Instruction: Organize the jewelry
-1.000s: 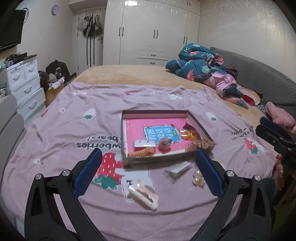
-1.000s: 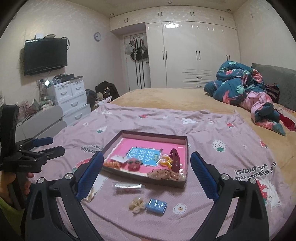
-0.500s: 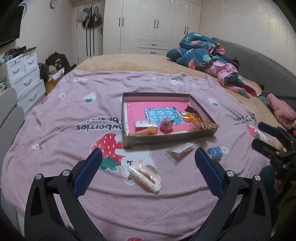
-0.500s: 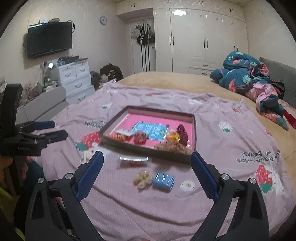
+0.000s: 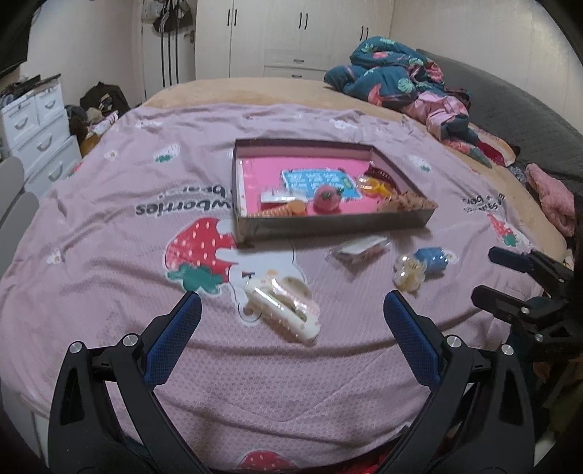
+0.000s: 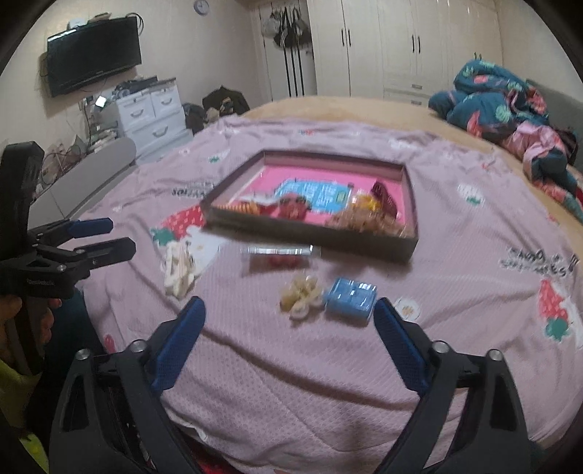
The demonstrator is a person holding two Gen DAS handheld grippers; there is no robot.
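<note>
A shallow brown box with a pink floor (image 5: 255,171) (image 6: 410,233) sits on the bed and holds several hair clips and trinkets. In front of it on the pink sheet lie a cream hair claw (image 5: 282,308) (image 6: 178,268), a clear packet (image 5: 359,251) (image 6: 280,255), a small yellow clip (image 5: 410,273) (image 6: 300,293) and a blue box (image 5: 433,257) (image 6: 349,299). My left gripper (image 5: 289,319) is open and empty just before the cream claw. My right gripper (image 6: 289,319) is open and empty just before the yellow clip and blue box.
The bed carries a pile of blue and pink clothes (image 5: 400,80) at the far right. White drawers (image 6: 153,109) and a wall TV (image 6: 94,54) stand to the left. White wardrobes (image 5: 291,32) line the back wall. A grey chair back (image 6: 83,178) sits beside the bed.
Both grippers have tilted down and come closer to the bed. The loose items before the box now sit larger and nearer the fingertips. Both stay open.
</note>
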